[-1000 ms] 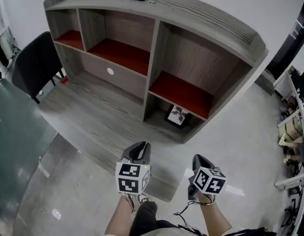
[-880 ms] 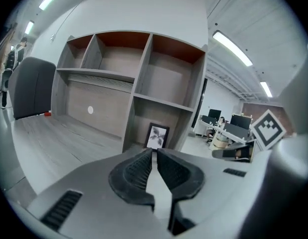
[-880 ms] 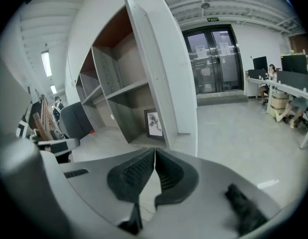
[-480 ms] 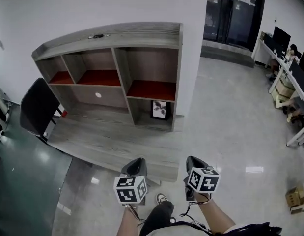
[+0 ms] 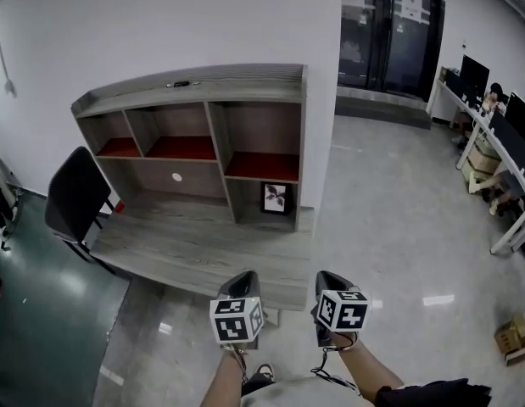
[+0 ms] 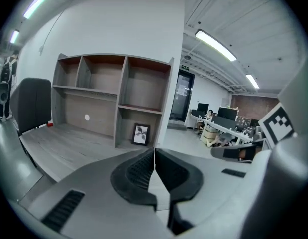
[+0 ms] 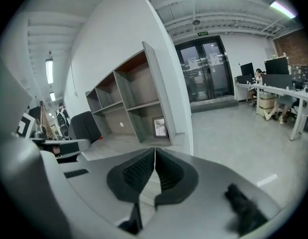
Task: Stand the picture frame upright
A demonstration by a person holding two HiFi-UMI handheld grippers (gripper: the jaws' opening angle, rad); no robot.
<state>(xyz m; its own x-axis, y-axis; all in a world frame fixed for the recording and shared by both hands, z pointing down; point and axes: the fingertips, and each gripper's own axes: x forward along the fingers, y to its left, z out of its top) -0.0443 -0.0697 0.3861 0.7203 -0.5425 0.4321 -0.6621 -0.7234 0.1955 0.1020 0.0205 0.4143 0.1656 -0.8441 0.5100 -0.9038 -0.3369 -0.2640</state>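
Before you, the shelf unit (image 5: 194, 79) is grey wood grain, its shelf boards (image 5: 260, 166) red. Your picture frame (image 5: 276, 197) is black around a white sheet with a dark plant print. The chair (image 5: 74, 197) is black, the floor (image 5: 398, 227) glossy pale grey, the wall (image 5: 160, 24) white.

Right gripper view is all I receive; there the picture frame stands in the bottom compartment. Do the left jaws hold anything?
Observer: No. The left gripper has its jaws together, nothing between; they have just been closing.
Operator: Does anything lie on top of the shelf unit?
Observer: Yes, the head view shows a small dark object on top of the shelf unit.
Operator: Which gripper is nearer the frame?
Observer: Neither; there they hang side by side, the right gripper level with the left, both far from the picture frame.
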